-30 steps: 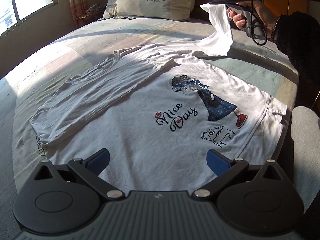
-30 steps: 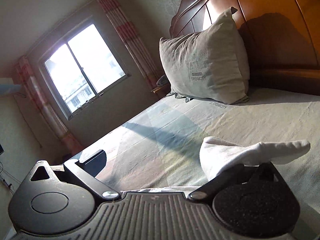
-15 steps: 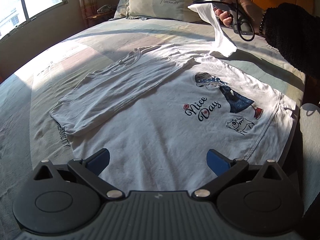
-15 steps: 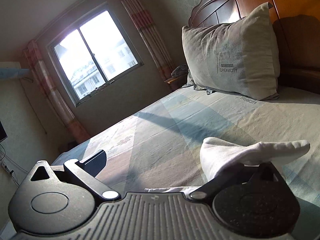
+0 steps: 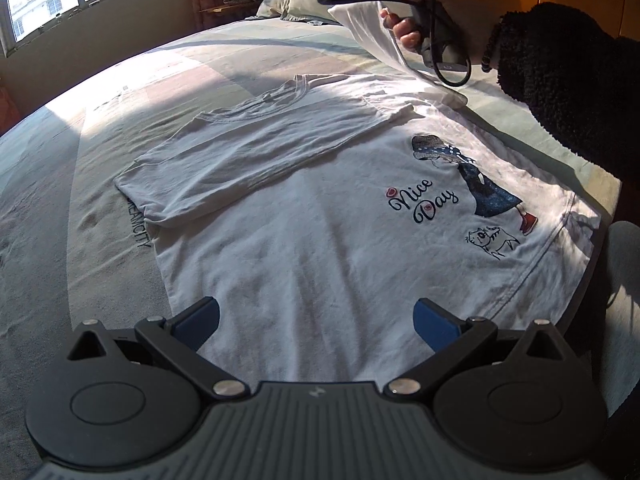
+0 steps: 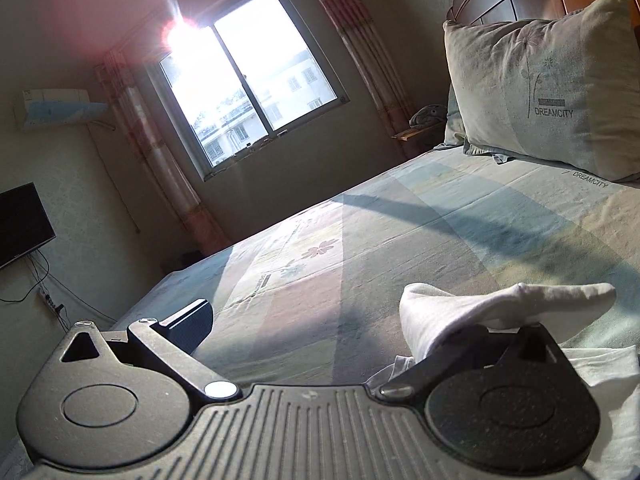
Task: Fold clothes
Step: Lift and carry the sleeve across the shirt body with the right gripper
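White T-shirt (image 5: 340,248) flat on bed (image 5: 80,200), one side folded inward. Left gripper (image 5: 316,320) hovers over hem, jaws spread wide, holding nothing. Right gripper (image 6: 308,320): fingers apart, sleeve (image 6: 480,312) draped over one finger, lifted above the sheet; whether it is actually pinched, cannot tell. Pillow (image 6: 540,96) against headboard.

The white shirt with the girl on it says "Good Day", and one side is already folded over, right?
Nearly. The left wrist view shows the white shirt says "Nice Day", not "Good Day". The rest is right: one side is already folded over.
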Action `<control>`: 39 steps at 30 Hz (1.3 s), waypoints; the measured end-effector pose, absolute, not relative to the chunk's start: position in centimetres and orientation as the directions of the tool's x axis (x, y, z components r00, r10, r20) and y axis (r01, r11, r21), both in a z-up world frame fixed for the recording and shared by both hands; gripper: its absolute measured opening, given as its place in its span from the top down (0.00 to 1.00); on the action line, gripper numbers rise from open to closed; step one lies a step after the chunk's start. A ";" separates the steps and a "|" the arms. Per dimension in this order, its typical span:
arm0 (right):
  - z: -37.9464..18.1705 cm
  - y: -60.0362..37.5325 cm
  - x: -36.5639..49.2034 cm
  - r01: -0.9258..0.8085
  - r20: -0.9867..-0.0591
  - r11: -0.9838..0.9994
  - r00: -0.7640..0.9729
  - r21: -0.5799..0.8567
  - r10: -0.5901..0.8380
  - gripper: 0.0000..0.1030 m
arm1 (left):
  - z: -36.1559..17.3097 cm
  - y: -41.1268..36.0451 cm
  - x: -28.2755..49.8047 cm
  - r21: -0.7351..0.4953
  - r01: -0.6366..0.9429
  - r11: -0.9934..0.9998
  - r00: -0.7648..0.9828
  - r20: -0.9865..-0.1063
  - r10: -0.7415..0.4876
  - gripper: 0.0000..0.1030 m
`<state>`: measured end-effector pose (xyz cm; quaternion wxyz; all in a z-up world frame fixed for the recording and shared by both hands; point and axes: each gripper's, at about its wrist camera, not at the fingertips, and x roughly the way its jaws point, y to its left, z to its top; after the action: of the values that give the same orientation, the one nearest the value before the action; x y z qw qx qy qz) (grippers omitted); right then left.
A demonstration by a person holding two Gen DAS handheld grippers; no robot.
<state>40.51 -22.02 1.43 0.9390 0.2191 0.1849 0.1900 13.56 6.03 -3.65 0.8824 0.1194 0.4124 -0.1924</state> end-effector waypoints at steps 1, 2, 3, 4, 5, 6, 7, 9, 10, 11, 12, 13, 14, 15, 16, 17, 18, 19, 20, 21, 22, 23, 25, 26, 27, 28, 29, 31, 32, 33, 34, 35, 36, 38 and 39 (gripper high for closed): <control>1.3 -21.3 40.5 -0.289 -0.264 0.827 0.852 0.483 0.452 0.00 | -3.8 6.1 13.5 0.045 0.434 0.900 0.582 -0.776 -0.241 0.01; 1.2 -20.6 40.5 -0.301 -0.264 0.823 0.845 0.482 0.464 0.00 | -3.9 6.1 13.5 0.040 0.430 0.902 0.580 -0.778 -0.242 0.01; 1.1 -20.0 40.4 -0.312 -0.265 0.820 0.839 0.480 0.475 0.00 | -4.0 6.1 13.4 0.034 0.427 0.904 0.577 -0.780 -0.243 0.01; 1.1 -19.4 40.3 -0.324 -0.266 0.817 0.833 0.477 0.486 0.00 | -4.1 6.2 13.3 0.032 0.425 0.905 0.575 -0.781 -0.243 0.01; 1.0 -18.7 40.2 -0.336 -0.267 0.813 0.825 0.474 0.497 0.00 | -4.1 6.2 13.3 0.029 0.423 0.906 0.573 -0.783 -0.243 0.01; 1.0 -18.1 40.2 -0.349 -0.268 0.810 0.818 0.472 0.509 0.00 | -4.2 6.2 13.2 0.029 0.420 0.907 0.572 -0.784 -0.240 0.01; 1.0 -17.4 40.1 -0.360 -0.270 0.806 0.811 0.469 0.519 0.00 | -4.2 6.2 13.1 0.029 0.421 0.907 0.571 -0.785 -0.240 0.01; 0.9 -16.2 40.0 -0.381 -0.271 0.798 0.797 0.467 0.540 0.00 | -4.3 6.3 13.0 0.025 0.421 0.907 0.568 -0.787 -0.241 0.01; 0.9 -15.6 39.9 -0.391 -0.272 0.794 0.790 0.465 0.549 0.00 | -4.3 6.3 12.9 0.024 0.420 0.907 0.567 -0.787 -0.242 0.01; 0.9 -15.0 39.8 -0.401 -0.273 0.790 0.783 0.464 0.558 0.00 | -4.3 6.3 12.9 0.022 0.419 0.908 0.566 -0.788 -0.243 0.01; 0.9 -14.5 39.7 -0.409 -0.275 0.786 0.777 0.463 0.566 0.00 | -4.4 6.4 12.8 0.019 0.420 0.907 0.565 -0.788 -0.244 0.01; 0.9 -14.0 39.6 -0.416 -0.278 0.782 0.770 0.464 0.574 0.00 | -4.4 6.4 12.8 0.019 0.419 0.908 0.564 -0.789 -0.243 0.01; 0.7 -13.6 39.5 -0.422 -0.283 0.781 0.764 0.461 0.580 0.00 | -4.5 6.4 12.7 0.020 0.419 0.908 0.563 -0.790 -0.242 0.01; 0.6 -13.3 39.4 -0.428 -0.291 0.781 0.758 0.454 0.584 0.00 | -4.5 6.4 12.7 0.021 0.418 0.908 0.563 -0.791 -0.241 0.01; 0.4 -12.9 39.3 -0.434 -0.299 0.782 0.751 0.448 0.588 0.00 | -4.5 6.4 12.6 0.019 0.419 0.908 0.562 -0.791 -0.243 0.01; 0.3 -12.6 39.2 -0.440 -0.306 0.782 0.745 0.441 0.592 0.00 | -4.5 6.4 12.6 0.017 0.419 0.908 0.562 -0.790 -0.244 0.01; 0.1 -12.3 39.1 -0.446 -0.314 0.782 0.739 0.435 0.596 0.00 | -4.5 6.5 12.5 0.014 0.418 0.909 0.563 -0.789 -0.247 0.01; 0.0 -12.0 39.0 -0.453 -0.322 0.782 0.732 0.428 0.600 0.00 | -4.5 6.6 12.5 0.011 0.417 0.909 0.563 -0.788 -0.249 0.01; -0.2 -11.6 38.9 -0.459 -0.330 0.782 0.726 0.421 0.603 0.00 | -4.5 6.6 12.5 0.009 0.417 0.909 0.563 -0.788 -0.250 0.01; -0.4 -11.3 38.8 -0.465 -0.338 0.782 0.720 0.415 0.607 0.00 | -4.5 6.6 12.5 0.007 0.416 0.909 0.562 -0.788 -0.252 0.01; -0.5 -11.0 38.7 -0.471 -0.345 0.782 0.713 0.408 0.610 0.00 | -4.6 6.7 12.4 0.004 0.416 0.909 0.562 -0.787 -0.253 0.01; -0.7 -10.6 38.6 -0.478 -0.353 0.781 0.706 0.402 0.613 0.00 | -4.6 6.7 12.4 0.002 0.416 0.909 0.560 -0.788 -0.255 0.01; -1.0 -10.0 38.3 -0.490 -0.369 0.780 0.693 0.389 0.619 0.00 | -4.8 6.7 12.4 -0.002 0.417 0.909 0.557 -0.790 -0.257 0.01; -1.1 -9.6 38.2 -0.496 -0.377 0.779 0.686 0.382 0.622 0.00 | -4.8 6.8 12.4 -0.002 0.417 0.909 0.556 -0.791 -0.257 0.01; -1.3 -9.3 38.1 -0.503 -0.385 0.778 0.679 0.376 0.625 0.00 | -4.9 6.8 12.3 -0.001 0.418 0.909 0.555 -0.791 -0.256 0.01; -1.5 -9.0 38.0 -0.509 -0.393 0.777 0.673 0.370 0.627 0.00 | -5.0 6.8 12.3 -0.002 0.418 0.908 0.554 -0.792 -0.257 0.01; -1.6 -8.6 37.9 -0.515 -0.400 0.776 0.666 0.363 0.630 0.00 | -5.0 6.8 12.3 -0.004 0.418 0.908 0.553 -0.792 -0.258 0.01; -2.0 -8.1 37.8 -0.525 -0.416 0.773 0.652 0.356 0.634 0.00 | -5.1 6.9 12.3 -0.009 0.416 0.909 0.552 -0.792 -0.261 0.01; -2.2 -7.9 37.8 -0.526 -0.423 0.771 0.645 0.358 0.636 0.00 | -5.1 6.9 12.2 -0.011 0.416 0.909 0.552 -0.792 -0.262 0.01; -2.4 -7.5 37.8 -0.528 -0.429 0.771 0.640 0.357 0.637 0.00 | -5.2 6.9 12.2 -0.014 0.416 0.909 0.550 -0.792 -0.264 0.01; -2.5 -7.2 37.7 -0.532 -0.435 0.770 0.636 0.352 0.638 0.00 | -5.3 6.9 12.2 -0.016 0.416 0.909 0.549 -0.792 -0.265 0.01; -2.6 -6.9 37.6 -0.537 -0.439 0.768 0.631 0.348 0.640 0.00 | -5.3 7.0 12.2 -0.017 0.417 0.909 0.548 -0.793 -0.266 0.01; -2.7 -6.6 37.5 -0.542 -0.443 0.766 0.626 0.345 0.642 0.00 | -5.4 7.0 12.2 -0.018 0.417 0.909 0.547 -0.794 -0.267 0.01; -2.9 -6.0 37.5 -0.549 -0.450 0.765 0.620 0.336 0.643 0.00 | -5.4 7.1 12.2 -0.022 0.415 0.909 0.545 -0.794 -0.268 0.01; -3.0 -5.6 37.6 -0.551 -0.453 0.766 0.620 0.330 0.641 0.00 | -5.4 7.2 12.2 -0.025 0.414 0.910 0.545 -0.794 -0.269 0.01</control>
<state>37.60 -5.58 -2.97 0.8964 0.0796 0.2819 0.3326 12.24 7.20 -5.45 0.8749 0.0831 0.4353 -0.1952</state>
